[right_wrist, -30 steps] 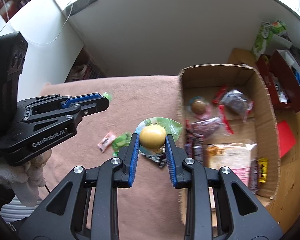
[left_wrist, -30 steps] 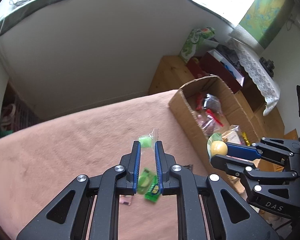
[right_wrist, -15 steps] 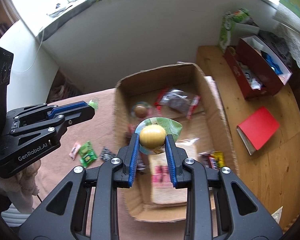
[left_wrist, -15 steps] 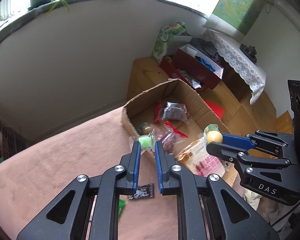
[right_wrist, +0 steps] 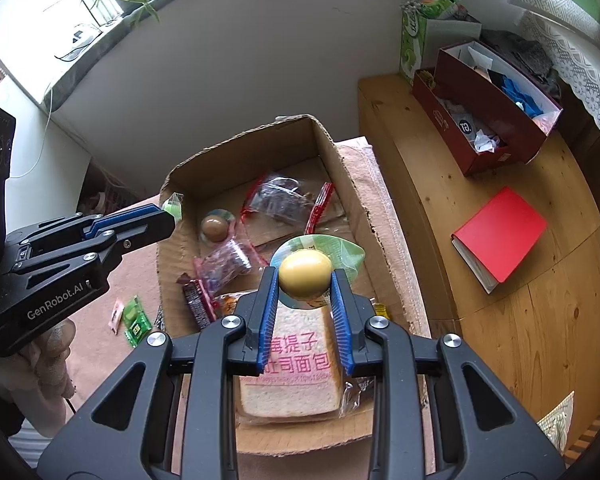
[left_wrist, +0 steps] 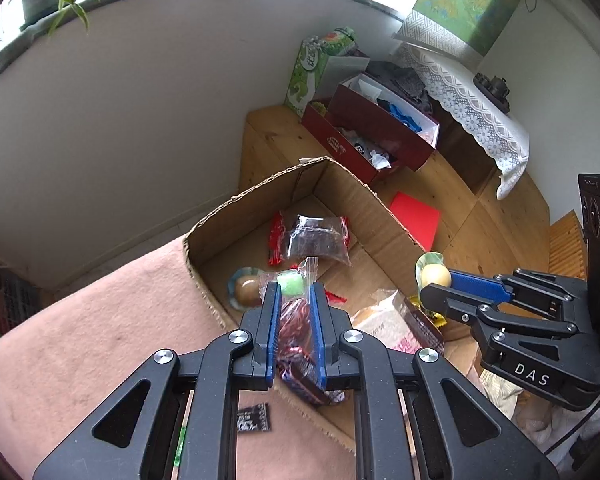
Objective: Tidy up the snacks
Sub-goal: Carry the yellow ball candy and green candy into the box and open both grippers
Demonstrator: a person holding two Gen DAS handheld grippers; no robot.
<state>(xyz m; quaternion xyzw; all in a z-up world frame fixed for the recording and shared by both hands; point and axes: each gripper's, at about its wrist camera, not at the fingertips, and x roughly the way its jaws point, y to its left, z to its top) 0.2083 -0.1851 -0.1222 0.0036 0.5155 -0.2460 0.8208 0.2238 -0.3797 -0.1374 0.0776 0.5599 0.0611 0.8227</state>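
Observation:
An open cardboard box [right_wrist: 332, 148] holds several snacks: a bread slice pack [right_wrist: 296, 376], a dark snack bag [right_wrist: 280, 200] and a brown egg pack [right_wrist: 214, 227]. My left gripper [left_wrist: 293, 287] is shut on a green candy in a clear wrapper [left_wrist: 292, 283], above the box's left wall [left_wrist: 204, 280]; it also shows in the right wrist view [right_wrist: 168, 210]. My right gripper [right_wrist: 305, 274] is shut on a yellow egg snack [right_wrist: 305, 273] in a green-rimmed wrapper, above the box's middle; it also shows in the left wrist view [left_wrist: 434, 276].
The box sits on a pink cloth [left_wrist: 80, 340], where a green packet [right_wrist: 136, 322], a pink candy [right_wrist: 118, 314] and a black packet [left_wrist: 254, 418] lie. A red notebook [right_wrist: 500, 236], a dark red box [right_wrist: 484, 120] and a green carton [right_wrist: 414, 28] rest on the wooden bench.
Both grippers have moved right from above the cloth to above the box, each still holding its snack.

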